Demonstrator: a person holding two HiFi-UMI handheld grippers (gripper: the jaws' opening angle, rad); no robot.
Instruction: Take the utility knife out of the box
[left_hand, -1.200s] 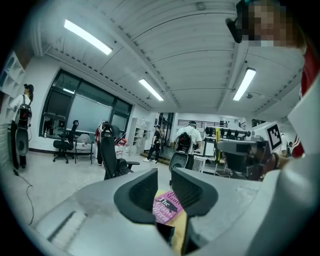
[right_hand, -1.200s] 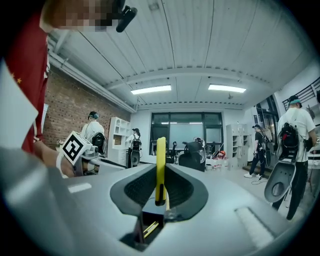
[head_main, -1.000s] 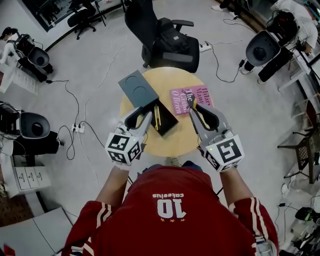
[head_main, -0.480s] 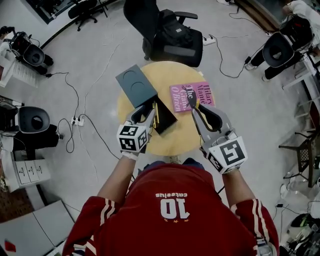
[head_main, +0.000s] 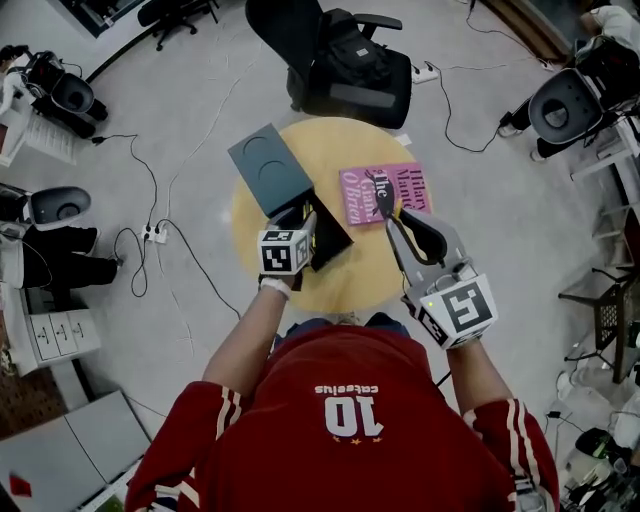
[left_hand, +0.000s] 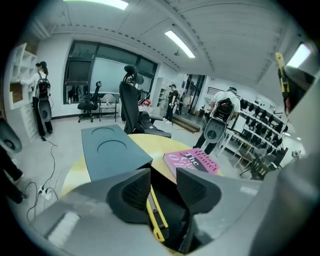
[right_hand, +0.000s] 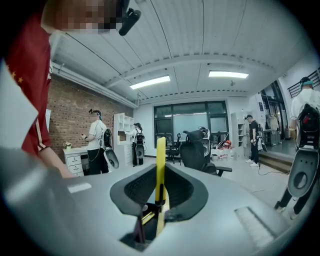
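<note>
One utility knife (right_hand: 160, 150) between right gripper (right_hand: 160, 176) fingers (right_hand: 131, 189)

Mostly matt surfaces, one cover with a sheen.
The table (head_main: 372, 285) looks like pale, smooth wood; the box (head_main: 335, 238) and lid (head_main: 268, 165) are dark matt card; the book (head_main: 362, 197) has a slightly shiny paper cover; the knife (right_hand: 160, 165) is smooth yellow plastic.

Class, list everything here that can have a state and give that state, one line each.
box: open, lid off.
lid: lying flat on the table beside the box.
left claw: open, jaws just been opening.
utility knife: in the box, ungripped, between the left claw's jaws.
right claw: shut on a thin yellow item.
book: closed, flat on the table.
</note>
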